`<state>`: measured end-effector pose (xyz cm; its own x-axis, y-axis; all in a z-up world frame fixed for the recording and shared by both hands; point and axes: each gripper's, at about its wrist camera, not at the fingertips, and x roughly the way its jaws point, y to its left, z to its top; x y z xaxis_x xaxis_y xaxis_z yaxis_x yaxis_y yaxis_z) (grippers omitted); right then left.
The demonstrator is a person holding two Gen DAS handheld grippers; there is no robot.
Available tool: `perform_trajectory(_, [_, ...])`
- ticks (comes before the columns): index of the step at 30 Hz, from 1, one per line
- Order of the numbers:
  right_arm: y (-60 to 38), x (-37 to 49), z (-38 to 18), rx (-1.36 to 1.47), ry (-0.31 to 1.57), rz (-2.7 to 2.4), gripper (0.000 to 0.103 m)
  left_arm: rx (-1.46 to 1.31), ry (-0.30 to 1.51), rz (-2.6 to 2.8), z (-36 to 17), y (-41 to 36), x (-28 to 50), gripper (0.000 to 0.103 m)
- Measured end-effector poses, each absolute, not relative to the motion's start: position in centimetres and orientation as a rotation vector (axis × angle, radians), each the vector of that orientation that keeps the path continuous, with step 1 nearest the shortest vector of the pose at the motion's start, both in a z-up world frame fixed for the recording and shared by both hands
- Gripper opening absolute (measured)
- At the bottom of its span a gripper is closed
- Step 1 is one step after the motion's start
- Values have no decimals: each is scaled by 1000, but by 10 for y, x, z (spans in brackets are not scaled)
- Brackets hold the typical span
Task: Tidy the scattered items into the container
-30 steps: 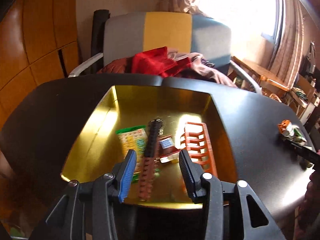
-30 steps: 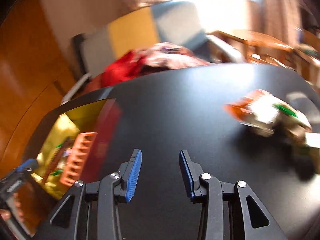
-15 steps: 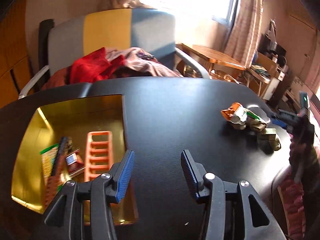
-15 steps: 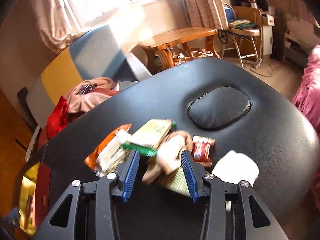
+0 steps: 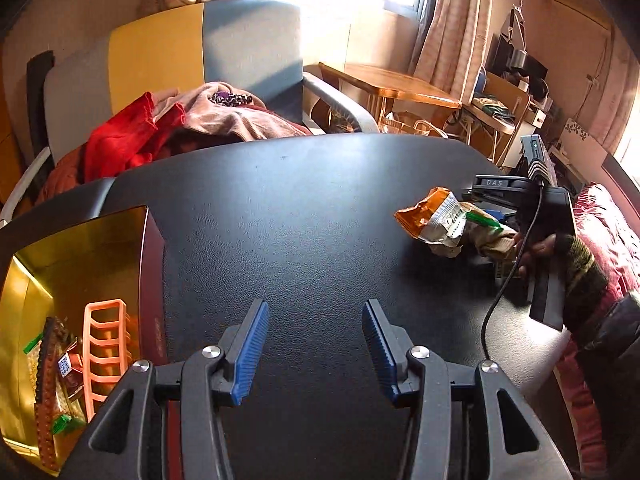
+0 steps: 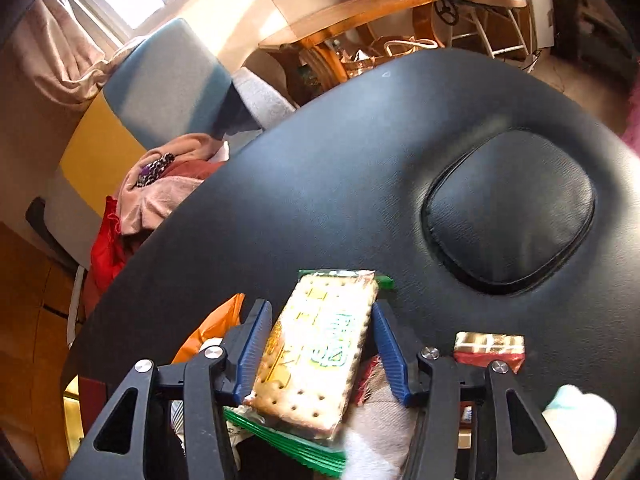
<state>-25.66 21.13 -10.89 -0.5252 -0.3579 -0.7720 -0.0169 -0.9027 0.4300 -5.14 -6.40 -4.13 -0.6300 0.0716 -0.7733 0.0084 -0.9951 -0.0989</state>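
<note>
Left gripper (image 5: 314, 346) with jaws apart, nothing between the blue pads, only bare black tabletop (image 5: 304, 216) under them. At the left edge of the tabletop, gold-lined container (image 5: 80, 256) with a dark red wall; inside, an orange plastic rack (image 5: 105, 344), a brown toothed strip (image 5: 46, 392) and small wrappers. Further, near the right edge, a pile of scattered items: an orange and silver snack bag (image 5: 434, 220) on the side nearest the container, well apart from it. Just beside the pile, a hand (image 5: 540, 246) with a striped sleeve on the black handle of the right gripper.

Right gripper (image 6: 318, 354) with jaws opening, green-edged cracker packet (image 6: 320, 354) lying between the blue pads; contact of the pads with the packet unclear. Right of it, a red and gold wrapper (image 6: 490, 350); at the lower right, something white (image 6: 580, 416), blurred. Beyond, an oval padded inset (image 6: 512, 208) in the tabletop. Past the far edge, a blue, yellow and grey chair (image 5: 192, 52) loaded with red and pink clothes (image 5: 168, 128).
</note>
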Motion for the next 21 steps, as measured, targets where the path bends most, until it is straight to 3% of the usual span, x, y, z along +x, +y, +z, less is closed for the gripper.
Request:
perform_trajectory(11, [123, -184, -114, 1266, -347, -2192, 57, -1374, -200, 2841, -48, -85, -45, 49])
perform_trajectory(21, [159, -112, -100, 1195, -401, -2283, 63, -1333, -246, 2776, -27, -79, -78, 52])
